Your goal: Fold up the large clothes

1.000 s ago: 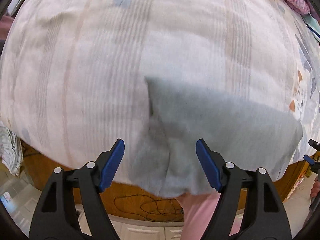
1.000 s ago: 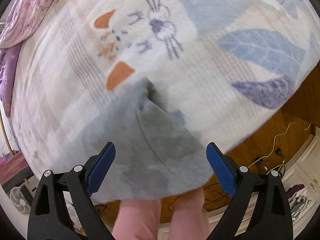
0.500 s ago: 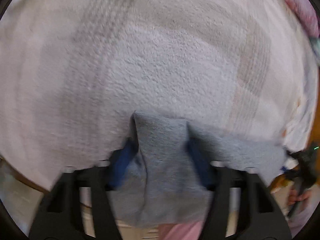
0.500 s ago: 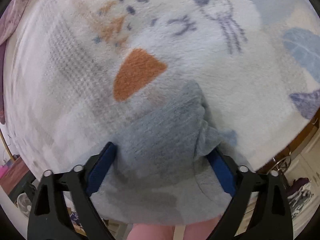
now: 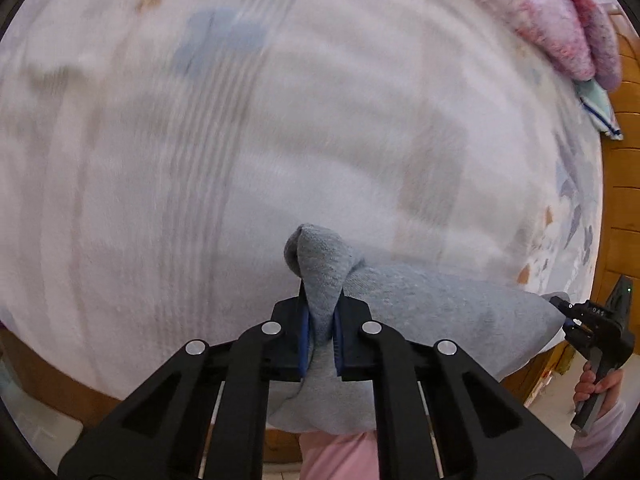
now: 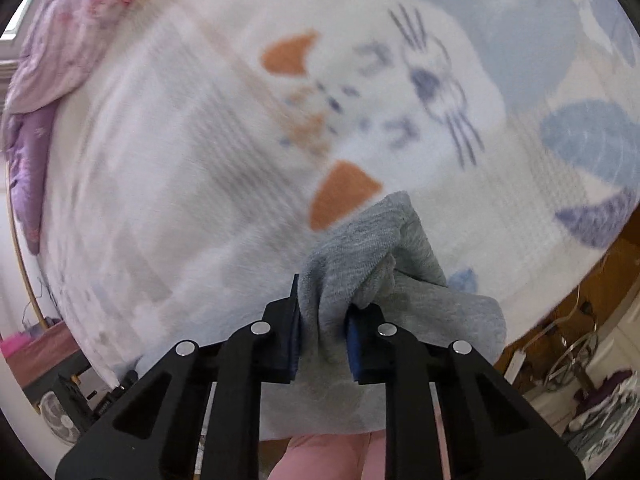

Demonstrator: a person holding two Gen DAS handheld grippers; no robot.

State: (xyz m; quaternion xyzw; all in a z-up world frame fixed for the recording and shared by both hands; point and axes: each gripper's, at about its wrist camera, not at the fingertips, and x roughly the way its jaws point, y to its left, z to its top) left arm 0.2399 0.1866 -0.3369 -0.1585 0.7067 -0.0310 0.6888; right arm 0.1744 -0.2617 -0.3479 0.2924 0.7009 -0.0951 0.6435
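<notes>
A grey knit garment (image 5: 432,312) lies at the near edge of a bed covered by a pale fleece blanket (image 5: 280,140). My left gripper (image 5: 320,340) is closing its jaws, and the blue pads press on a bunched fold of the grey cloth that pokes up between them. In the right wrist view the same grey garment (image 6: 400,304) is gathered between the pads of my right gripper (image 6: 323,340), whose jaws are closing on it too. The right gripper also shows at the far right of the left wrist view, held by a hand (image 5: 596,388), at the garment's other corner.
The blanket (image 6: 160,200) carries a cat print with orange ears (image 6: 340,196) and blue leaves. A pink-purple quilt (image 5: 560,20) lies bunched at the bed's far side. Wooden bed frame (image 5: 624,208), floor cables and a pink-clad leg (image 6: 320,456) lie below the edge.
Both grippers went from wide open over the flat grey cloth to closed on bunched folds of it. The cloth corners now stand pinched up, and both views have pulled back from the blanket.
</notes>
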